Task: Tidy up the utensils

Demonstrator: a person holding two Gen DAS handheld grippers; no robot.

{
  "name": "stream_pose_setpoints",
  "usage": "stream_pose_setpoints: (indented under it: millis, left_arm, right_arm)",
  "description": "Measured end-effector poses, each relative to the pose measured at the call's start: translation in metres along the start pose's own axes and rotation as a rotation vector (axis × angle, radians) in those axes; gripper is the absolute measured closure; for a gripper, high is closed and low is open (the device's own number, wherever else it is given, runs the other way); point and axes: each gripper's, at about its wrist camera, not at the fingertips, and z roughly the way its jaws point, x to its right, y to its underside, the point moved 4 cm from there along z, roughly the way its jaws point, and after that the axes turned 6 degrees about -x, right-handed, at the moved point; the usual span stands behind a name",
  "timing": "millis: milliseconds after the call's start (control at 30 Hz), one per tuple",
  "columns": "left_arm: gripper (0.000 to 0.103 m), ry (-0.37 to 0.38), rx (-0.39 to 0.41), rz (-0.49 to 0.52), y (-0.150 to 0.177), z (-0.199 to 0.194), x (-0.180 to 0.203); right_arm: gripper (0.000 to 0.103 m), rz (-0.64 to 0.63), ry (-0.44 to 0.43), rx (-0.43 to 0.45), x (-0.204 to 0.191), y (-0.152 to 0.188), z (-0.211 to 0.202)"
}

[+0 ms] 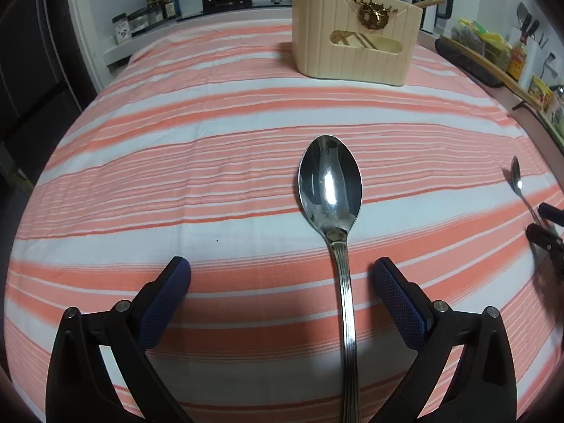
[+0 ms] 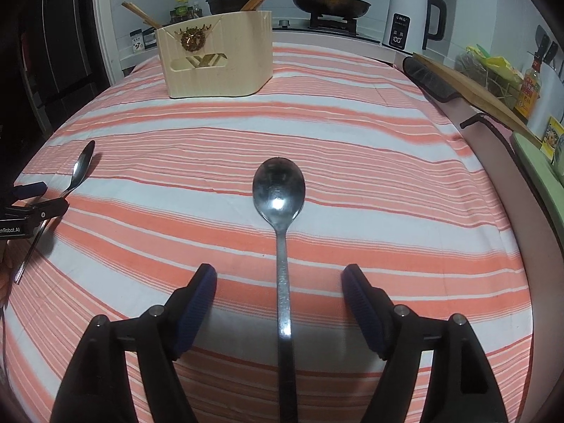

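In the left wrist view a shiny ribbed-handled spoon (image 1: 331, 187) lies on the striped cloth, its handle running between the open fingers of my left gripper (image 1: 282, 275), nearer the right finger. In the right wrist view a duller round spoon (image 2: 279, 190) lies with its handle between the open fingers of my right gripper (image 2: 278, 278). Neither spoon is gripped. A cream utensil holder (image 1: 352, 35) with wooden chopsticks stands at the far side; it also shows in the right wrist view (image 2: 218, 60). Each view shows the other gripper (image 1: 546, 236) (image 2: 31, 204) and spoon (image 1: 516, 176) (image 2: 81, 169) at its edge.
The table is covered by an orange and white striped cloth (image 2: 352, 141). Behind it are a stove with pans (image 2: 331, 3), a white kettle (image 2: 409, 17) and bottles. A wooden board (image 2: 469, 81) and packets lie along the right edge.
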Motion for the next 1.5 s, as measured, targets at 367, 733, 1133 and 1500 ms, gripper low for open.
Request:
stream_pose_setpoints:
  millis: [367, 733, 1133, 1500]
  left_arm:
    - [0.0, 0.006, -0.005, 0.004, 0.0, -0.001, 0.0]
    - [0.0, 0.079, -0.094, 0.11, -0.004, 0.001, 0.001]
    - [0.001, 0.061, -0.114, 0.098, -0.041, 0.023, 0.023]
    - [0.047, 0.077, -0.057, 0.094, -0.047, 0.015, 0.021]
  right_arm:
    - [0.026, 0.003, -0.012, -0.002, 0.001, 0.001, 0.0]
    - [0.025, -0.089, -0.053, -0.131, 0.007, 0.004, -0.004]
    - [0.025, -0.036, -0.058, -0.075, 0.012, -0.044, 0.024]
    - [0.059, -0.038, -0.01, -0.007, -0.001, -0.058, 0.031]
